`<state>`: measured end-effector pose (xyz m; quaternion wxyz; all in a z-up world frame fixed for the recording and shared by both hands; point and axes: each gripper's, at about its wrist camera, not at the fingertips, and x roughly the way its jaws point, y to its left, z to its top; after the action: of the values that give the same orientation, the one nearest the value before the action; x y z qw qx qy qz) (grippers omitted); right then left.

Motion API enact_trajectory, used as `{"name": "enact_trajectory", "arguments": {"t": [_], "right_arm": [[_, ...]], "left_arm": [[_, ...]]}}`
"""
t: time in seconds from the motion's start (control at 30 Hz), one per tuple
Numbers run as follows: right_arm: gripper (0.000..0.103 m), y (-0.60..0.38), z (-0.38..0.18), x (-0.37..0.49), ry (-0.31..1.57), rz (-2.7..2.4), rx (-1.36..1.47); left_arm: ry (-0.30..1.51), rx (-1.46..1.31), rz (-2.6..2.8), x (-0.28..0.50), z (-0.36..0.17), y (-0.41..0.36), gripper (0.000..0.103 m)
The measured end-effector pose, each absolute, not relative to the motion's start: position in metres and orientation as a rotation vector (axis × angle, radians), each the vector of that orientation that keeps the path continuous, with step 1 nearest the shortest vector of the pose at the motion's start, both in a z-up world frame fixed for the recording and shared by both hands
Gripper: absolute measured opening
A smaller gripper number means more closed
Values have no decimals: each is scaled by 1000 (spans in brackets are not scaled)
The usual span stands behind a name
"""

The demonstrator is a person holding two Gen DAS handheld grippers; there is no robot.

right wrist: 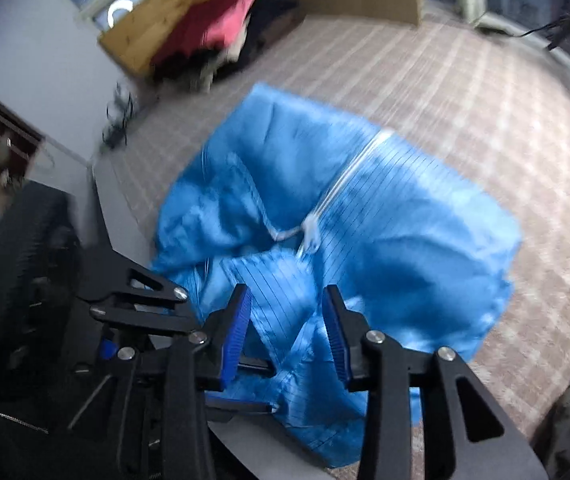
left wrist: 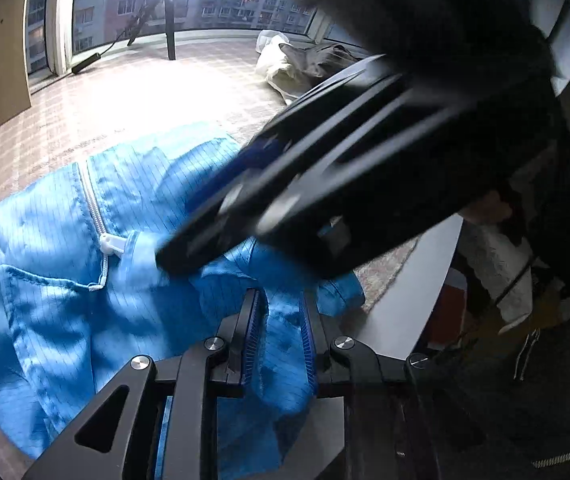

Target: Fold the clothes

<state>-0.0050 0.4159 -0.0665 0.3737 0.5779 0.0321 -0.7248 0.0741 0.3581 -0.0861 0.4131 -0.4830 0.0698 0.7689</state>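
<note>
A blue garment (left wrist: 65, 240) with a white zipper (left wrist: 93, 208) lies crumpled on the checked table cover, its near edge hanging over the table's rim. My left gripper (left wrist: 281, 320) is shut on a bunched fold of it at that near edge. My right gripper (right wrist: 287, 312) hovers low over the garment (right wrist: 365, 220) just short of the zipper pull (right wrist: 311, 236). Its jaws stand apart, with a ridge of cloth between the pads and no clear pinch. In the left wrist view the right gripper (left wrist: 165, 256) crosses the frame as a blurred black body, its tip beside the zipper pull.
The checked table cover (right wrist: 465, 92) stretches beyond the garment. A pale bundle of clothes (left wrist: 285, 64) lies at the far side, and red and dark clothes (right wrist: 225, 28) are piled on a wooden board. A tripod (left wrist: 169, 20) stands by the window. The table's grey edge (left wrist: 405, 308) is close by.
</note>
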Motion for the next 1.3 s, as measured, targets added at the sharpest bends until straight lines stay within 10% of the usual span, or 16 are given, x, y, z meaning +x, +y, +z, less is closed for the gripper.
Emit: {"name": "enact_trajectory", "arguments": {"t": [0.53, 0.9, 1.07, 1.3], "right_arm": [[35, 372, -91, 11, 477, -1863, 1525], [28, 427, -85, -12, 70, -1894, 1558], [6, 434, -93, -15, -72, -1834, 1543], [3, 470, -101, -24, -474, -1755, 1522]], "left_arm": [[135, -1233, 2007, 94, -90, 325, 22], [151, -1221, 1969, 100, -88, 334, 25], [173, -1253, 1965, 95, -99, 335, 25], [209, -1220, 2018, 109, -91, 322, 3]]}}
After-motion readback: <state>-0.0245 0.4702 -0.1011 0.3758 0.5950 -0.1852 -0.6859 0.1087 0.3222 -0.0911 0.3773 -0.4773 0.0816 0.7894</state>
